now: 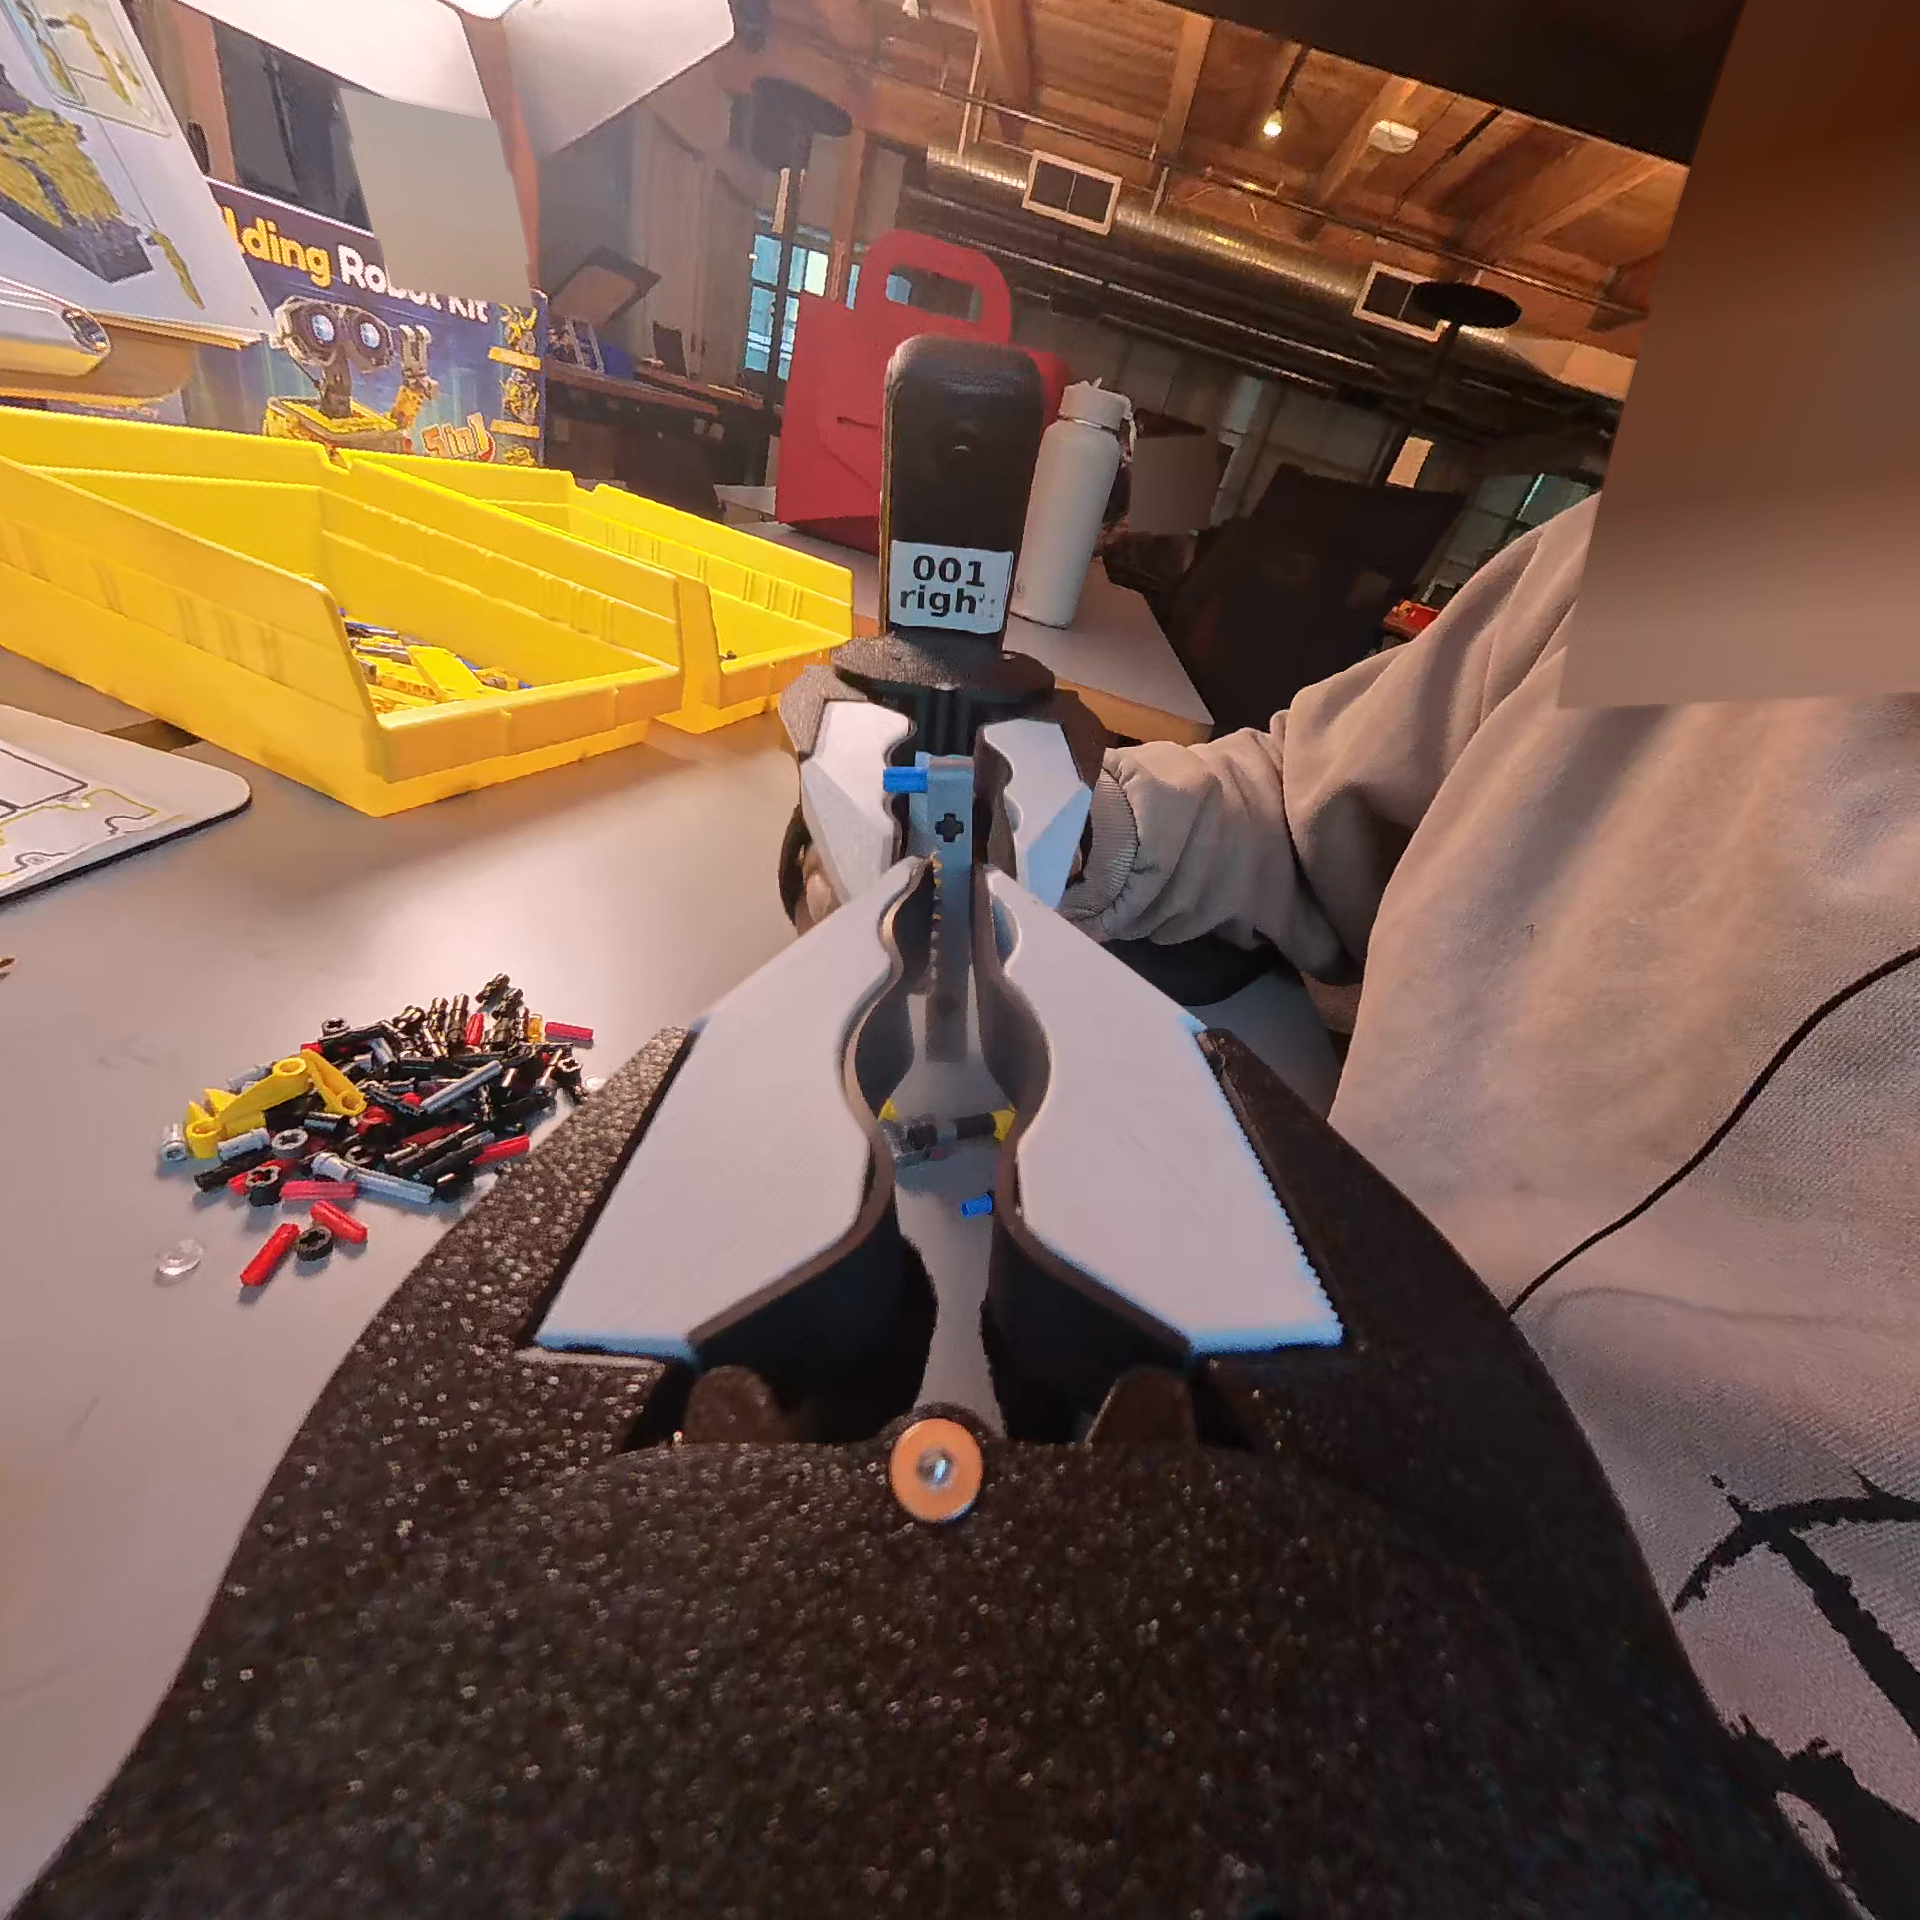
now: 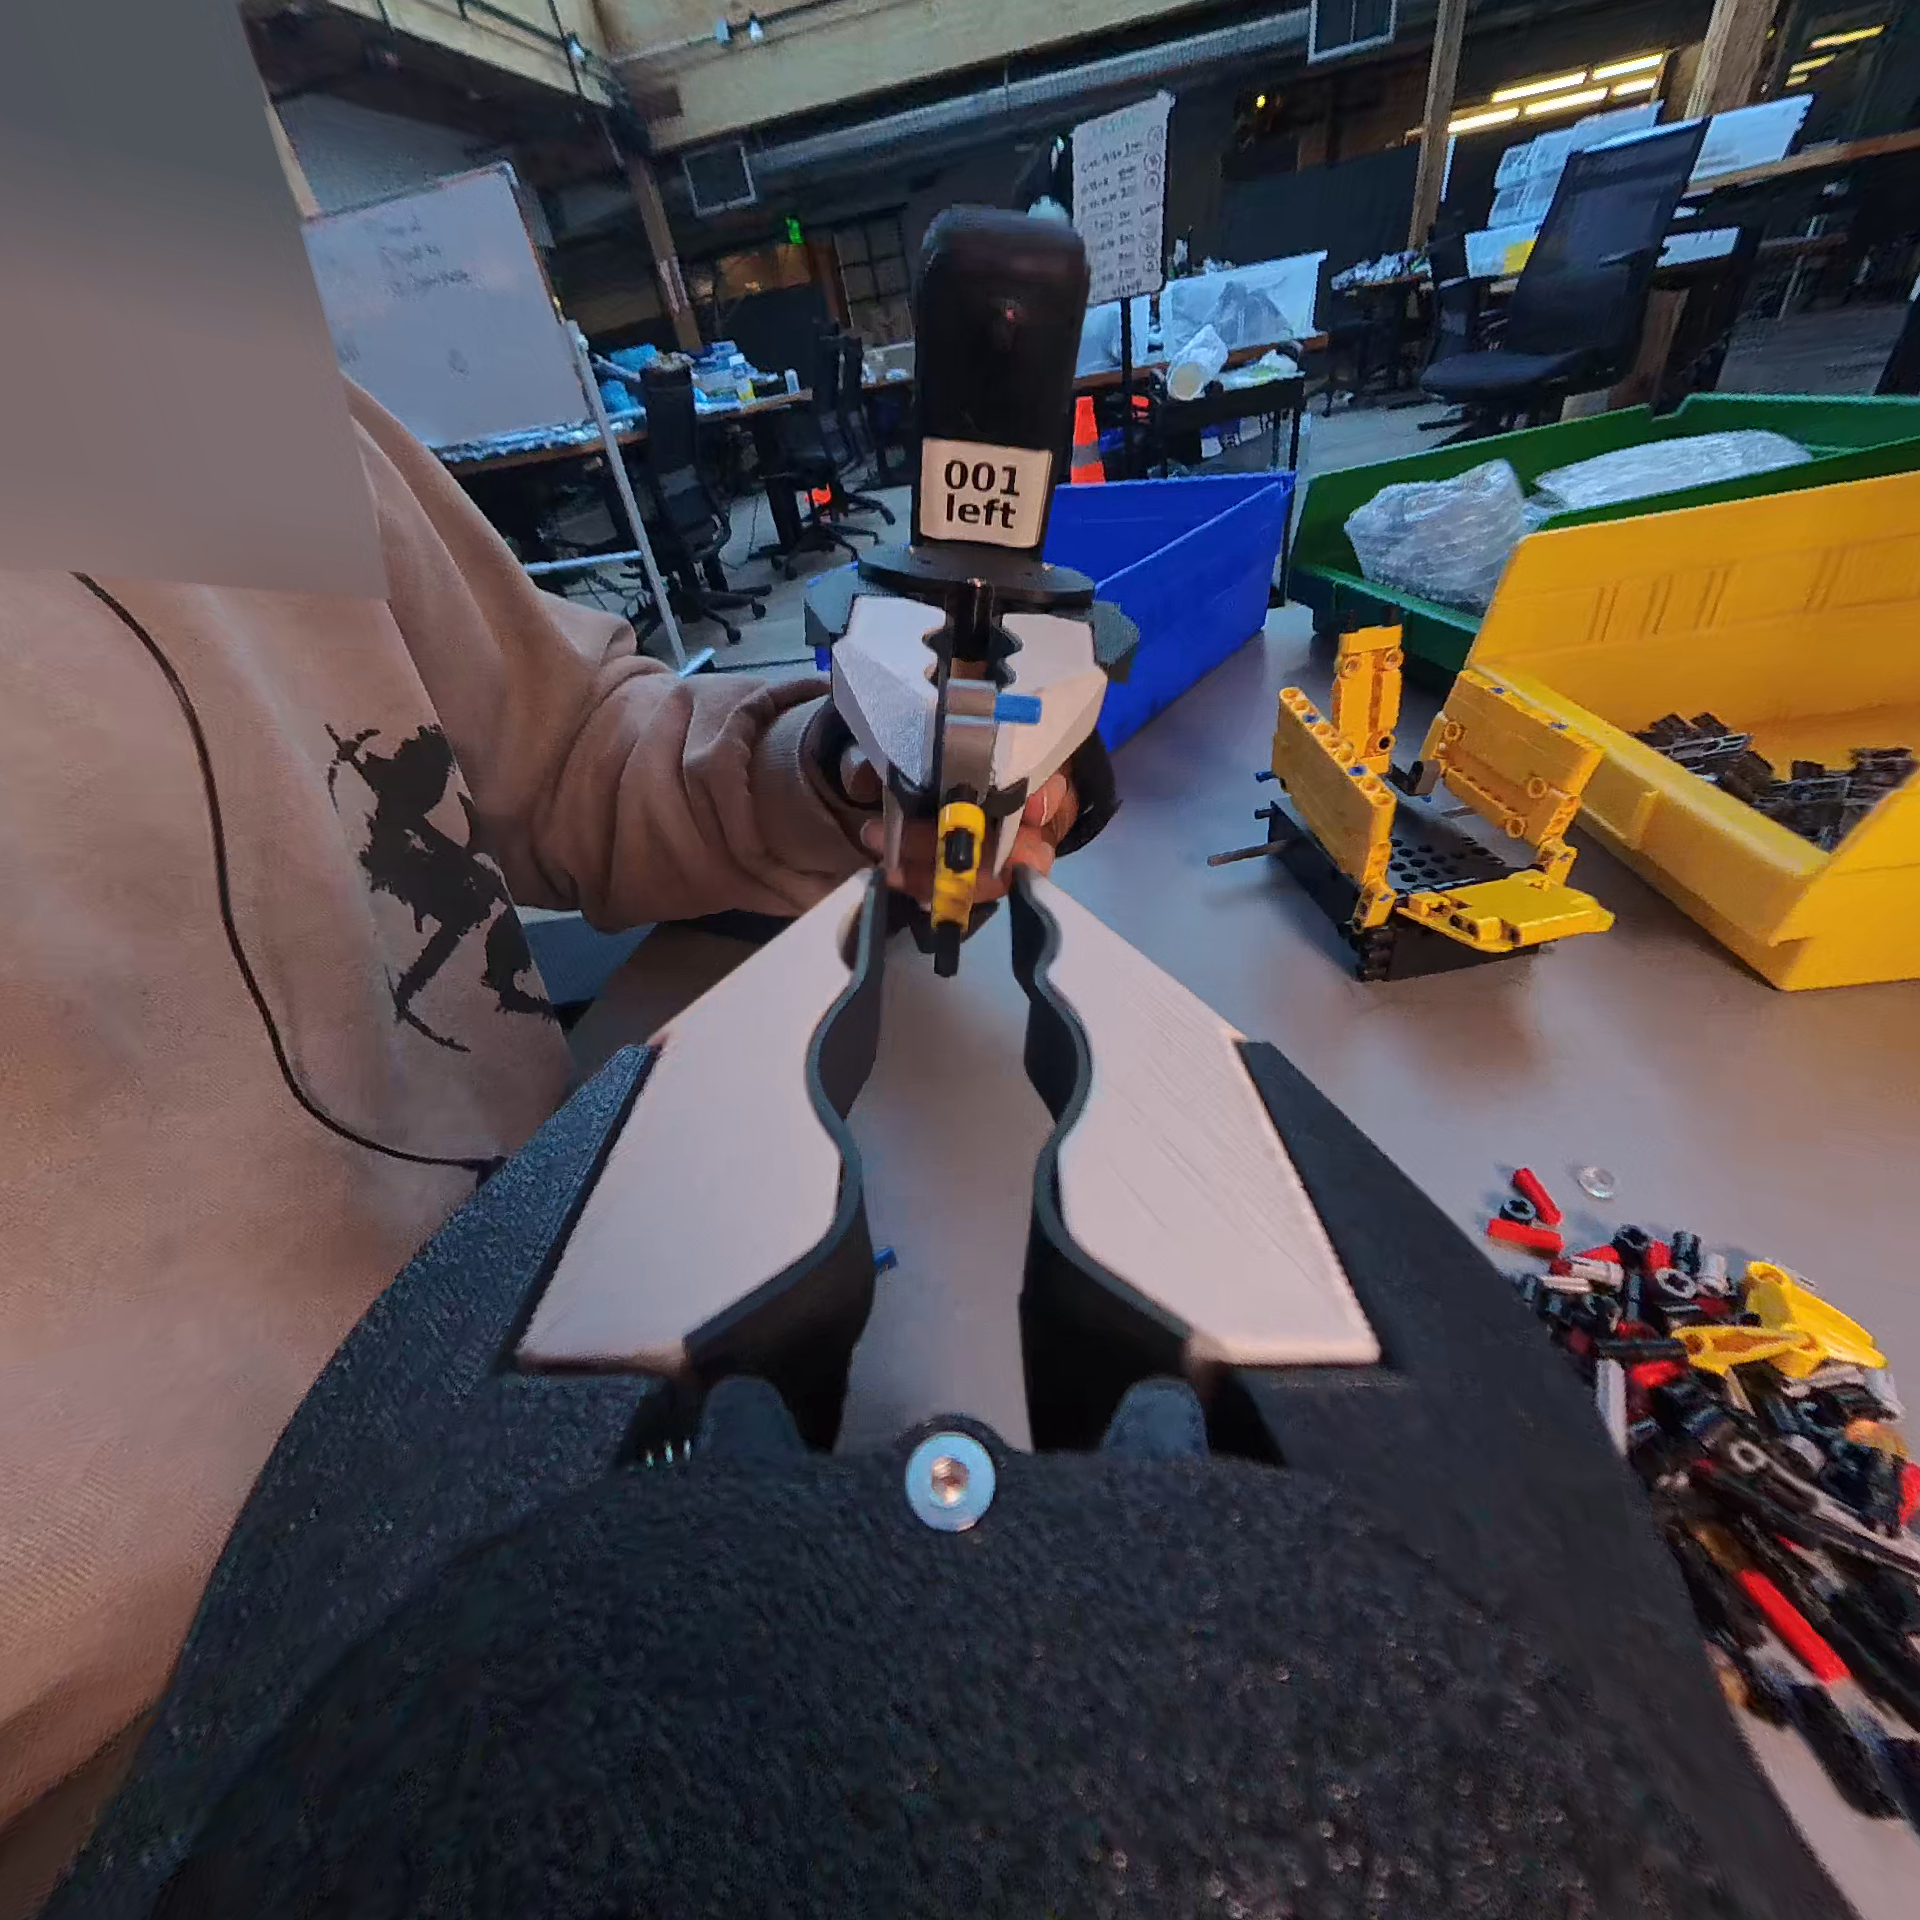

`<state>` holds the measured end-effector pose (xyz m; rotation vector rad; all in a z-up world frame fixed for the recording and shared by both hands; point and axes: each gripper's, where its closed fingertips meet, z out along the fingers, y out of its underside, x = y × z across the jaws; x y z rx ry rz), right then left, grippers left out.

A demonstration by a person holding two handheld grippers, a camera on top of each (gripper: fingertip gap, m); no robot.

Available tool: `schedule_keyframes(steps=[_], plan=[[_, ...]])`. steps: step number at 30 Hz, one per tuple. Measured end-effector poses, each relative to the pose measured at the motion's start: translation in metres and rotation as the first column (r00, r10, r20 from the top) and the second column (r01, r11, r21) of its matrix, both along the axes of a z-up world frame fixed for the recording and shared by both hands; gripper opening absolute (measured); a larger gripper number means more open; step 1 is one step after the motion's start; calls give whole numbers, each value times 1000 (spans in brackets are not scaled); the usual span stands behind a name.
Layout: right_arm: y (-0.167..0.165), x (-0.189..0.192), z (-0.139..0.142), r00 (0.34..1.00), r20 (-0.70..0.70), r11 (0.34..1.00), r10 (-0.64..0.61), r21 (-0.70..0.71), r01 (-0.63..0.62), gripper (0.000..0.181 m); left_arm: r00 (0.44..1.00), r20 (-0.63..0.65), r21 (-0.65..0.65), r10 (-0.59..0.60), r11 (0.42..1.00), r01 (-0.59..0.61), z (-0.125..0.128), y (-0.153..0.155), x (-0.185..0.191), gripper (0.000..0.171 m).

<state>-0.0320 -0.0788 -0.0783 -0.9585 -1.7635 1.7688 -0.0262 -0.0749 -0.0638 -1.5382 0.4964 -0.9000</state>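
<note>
Hand-held grippers face tip to tip — left (image 1: 948,914) pinching grey beam (image 1: 951,831), right (image 2: 945,894) spread.

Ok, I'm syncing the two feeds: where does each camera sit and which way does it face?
Left wrist view: on the left claw, facing the right claw across the table; own sleeve at right.
Right wrist view: on the right claw, facing back at the left claw; sleeve at left.
Both show the grey beam and parts pile.
</note>
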Motion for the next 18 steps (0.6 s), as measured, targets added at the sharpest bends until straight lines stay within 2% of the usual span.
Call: schedule_keyframes(steps=[2, 4, 8, 11, 16, 18], plan=[[-5, -1, -2, 1000, 5, 1000, -1, 1, 1, 19, 1000, -9, 5, -1, 1000, 1, 0, -1, 2, 5], [-8, -4, -6, 1000, 12, 999, -13, 35, 13, 8, 1000, 0, 8, 0, 1000, 0, 2, -1, 2, 5], [-6, -3, -4, 1000, 18, 999, -11, 32, 11, 7, 1000, 15, 14, -14, 1000, 14, 2, -4, -1, 5], [-4, -2, 0, 1000, 13, 1000, -10, 8, 10, 7, 999, -46, 5, -2, 1000, 2, -8, -5, -2, 19], [-2, -1, -1, 1000, 9, 999, -19, 35, 19, 6, 997, -75, -21, -33, 999, 31, -14, -6, 2, 6], [-4, 0, -3, 1000, 13, 998, -15, 53, 14, 7, 995, -88, -43, -46, 998, 43, -16, -7, 2, 6]])
